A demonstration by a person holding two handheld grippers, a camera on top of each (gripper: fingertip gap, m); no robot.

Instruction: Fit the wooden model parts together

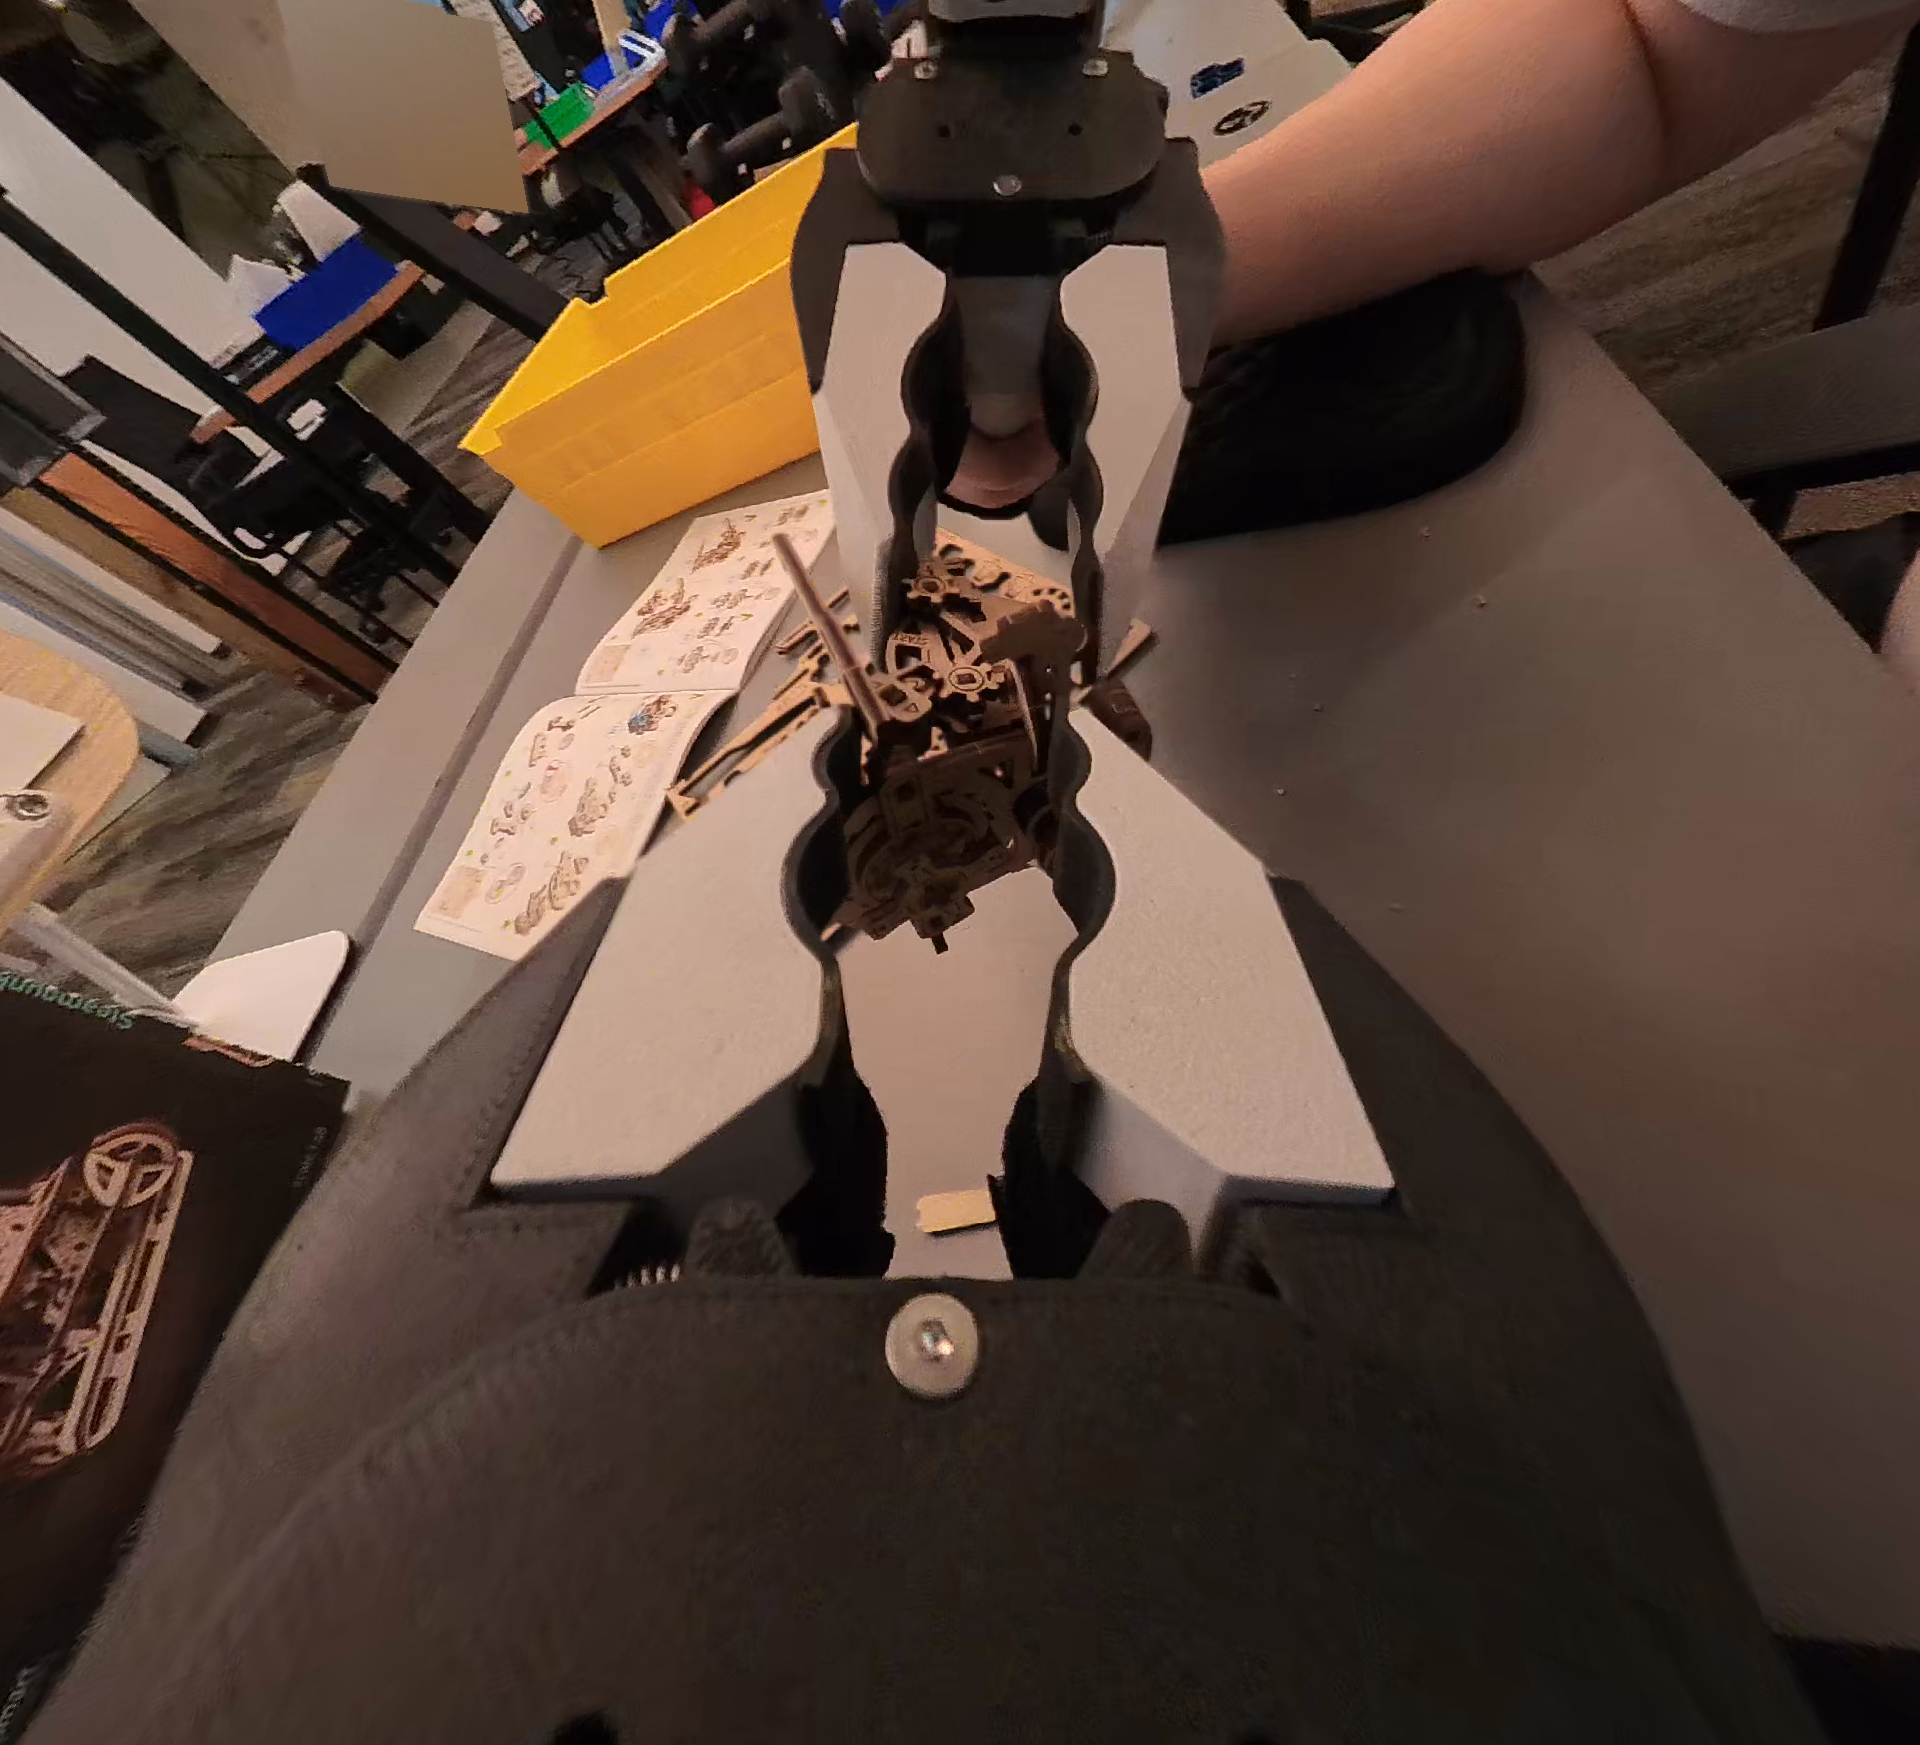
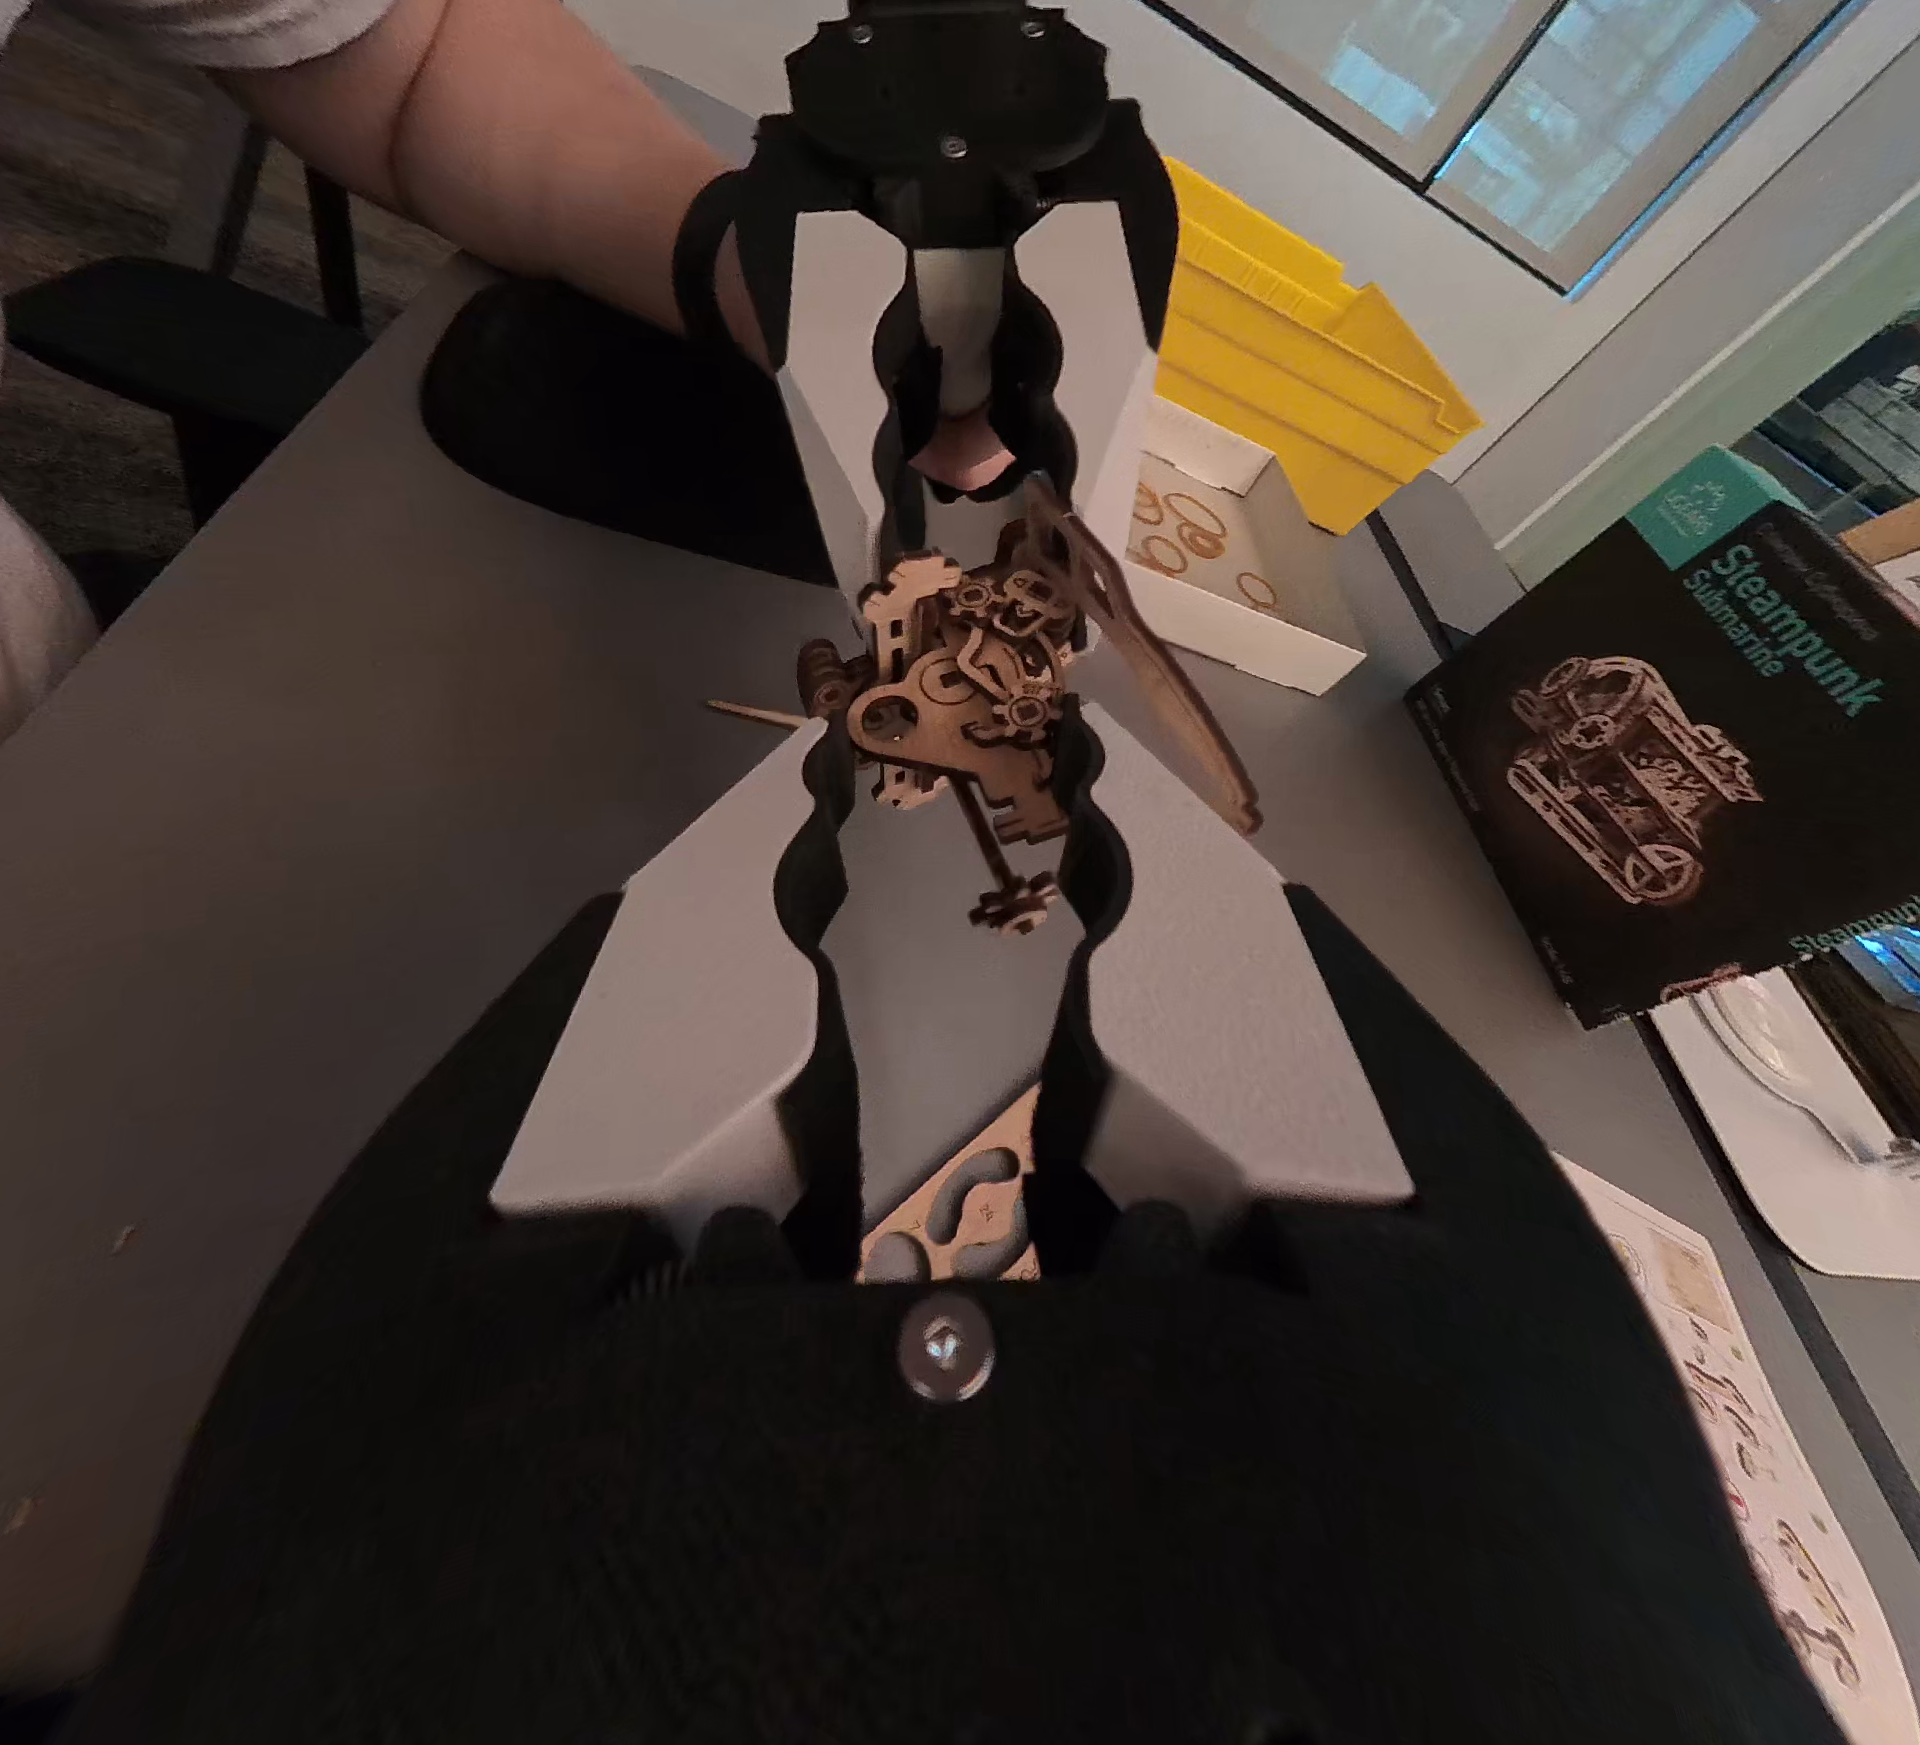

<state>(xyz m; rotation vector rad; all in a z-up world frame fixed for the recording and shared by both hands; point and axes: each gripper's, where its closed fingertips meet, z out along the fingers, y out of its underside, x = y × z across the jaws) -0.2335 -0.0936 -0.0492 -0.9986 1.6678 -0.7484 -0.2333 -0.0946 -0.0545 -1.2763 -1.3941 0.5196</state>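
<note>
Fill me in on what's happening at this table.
A person is holding two handheld grippers nose to nose above a grey table. The left gripper and right gripper both have their jaws closed on one small wooden gear assembly, lifted off the surface. An open instruction booklet, a yellow bin and the kit box lie nearby.

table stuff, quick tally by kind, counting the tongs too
tongs: 2 (left tongs, right tongs)
wooden model: 1
yellow bin: 1
black box: 1
open booklet: 1
white tray of rings: 1
total: 7
</note>
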